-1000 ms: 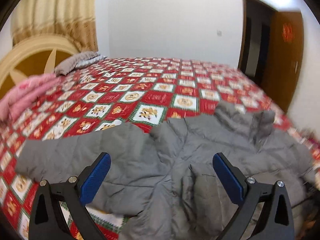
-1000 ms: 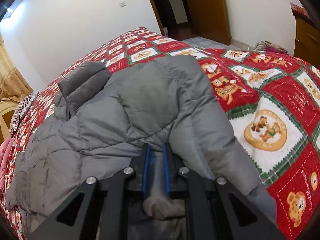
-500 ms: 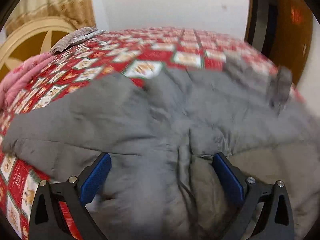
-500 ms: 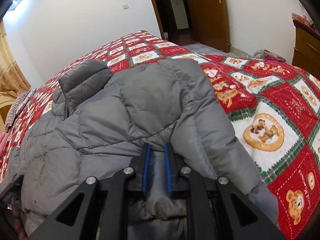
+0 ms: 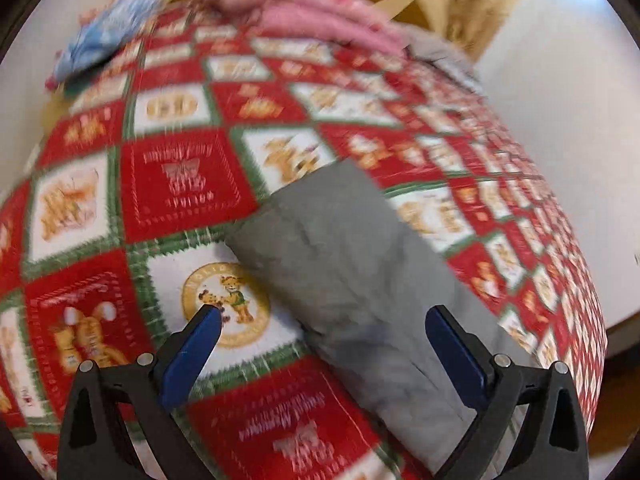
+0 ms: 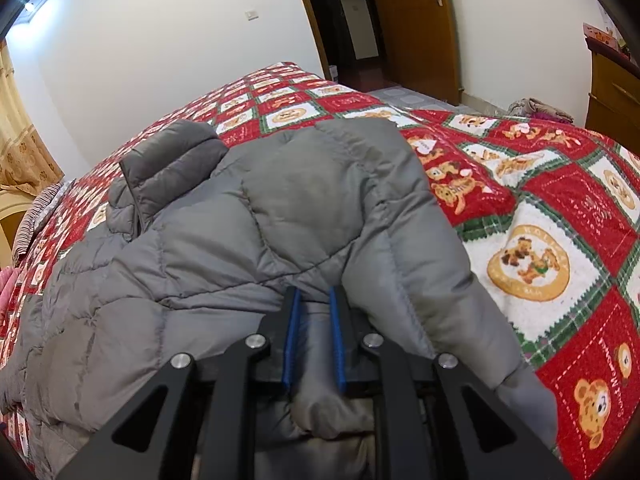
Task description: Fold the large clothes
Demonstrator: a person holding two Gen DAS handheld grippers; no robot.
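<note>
A grey puffer jacket point(image 6: 280, 208) lies spread on a bed, its collar point(image 6: 172, 156) standing up toward the far side. My right gripper point(image 6: 314, 296) is shut on a bunched fold of the jacket at its near edge, and grey fabric fills the gap between the blue pads. In the blurred left wrist view, one grey sleeve point(image 5: 340, 248) stretches diagonally across the bedspread. My left gripper point(image 5: 324, 314) hangs open over that sleeve near its cuff end, one finger to each side, with nothing gripped.
The red, white and green patchwork bedspread point(image 5: 180, 184) covers the whole bed. Pink bedding point(image 5: 312, 12) and a blue cloth point(image 5: 104, 36) lie by the headboard. A wooden door point(image 6: 412, 20), a dresser point(image 6: 612, 88) and clothes on the floor point(image 6: 536, 110) stand beyond the bed's right side.
The left gripper has swept sideways and rolled, from over the jacket's body to over the outstretched sleeve, staying open. The right gripper has kept still, holding the same fold.
</note>
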